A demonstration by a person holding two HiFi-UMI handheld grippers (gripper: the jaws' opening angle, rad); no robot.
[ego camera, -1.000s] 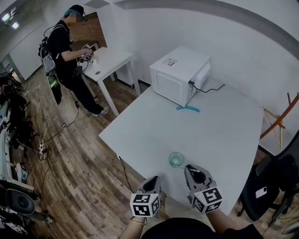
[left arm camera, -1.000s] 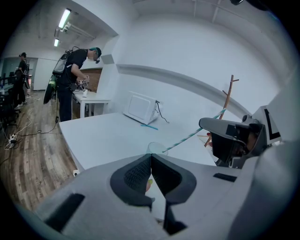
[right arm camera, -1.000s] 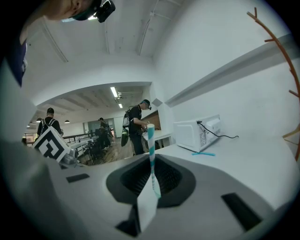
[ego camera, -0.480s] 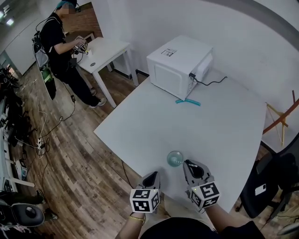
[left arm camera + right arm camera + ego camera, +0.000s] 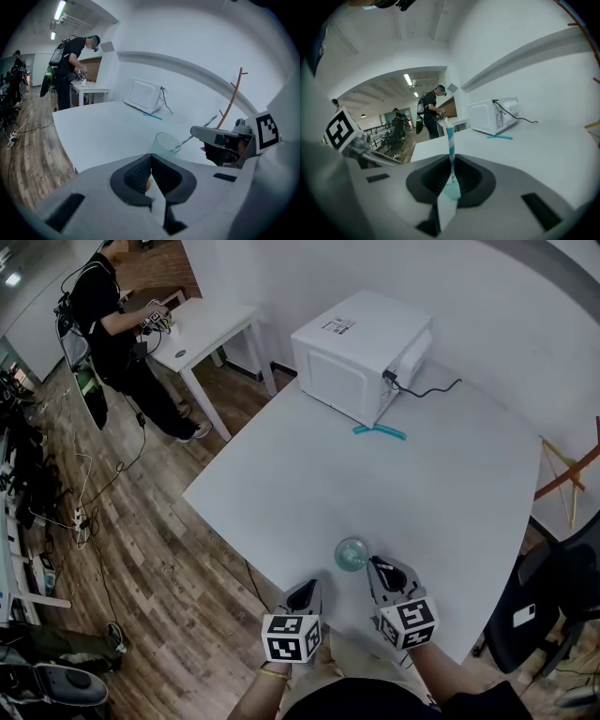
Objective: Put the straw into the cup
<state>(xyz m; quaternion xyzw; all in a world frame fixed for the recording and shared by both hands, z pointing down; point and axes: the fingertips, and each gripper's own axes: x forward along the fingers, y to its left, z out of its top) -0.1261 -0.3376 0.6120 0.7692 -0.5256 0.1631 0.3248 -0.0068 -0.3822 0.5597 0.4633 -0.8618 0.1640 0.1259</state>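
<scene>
The right gripper (image 5: 382, 570), just right of the cup (image 5: 352, 555) on the surface (image 5: 394, 484), has its jaws clamped on the striped straw (image 5: 188, 139), which slants down toward the cup, tip seemingly at its mouth, while the left gripper (image 5: 149, 174), jaws together and empty, hangs left of the cup.

The straw (image 5: 450, 140) has its lower end hidden in the right gripper (image 5: 451, 168), and the chair (image 5: 548, 601) is cut off.
</scene>
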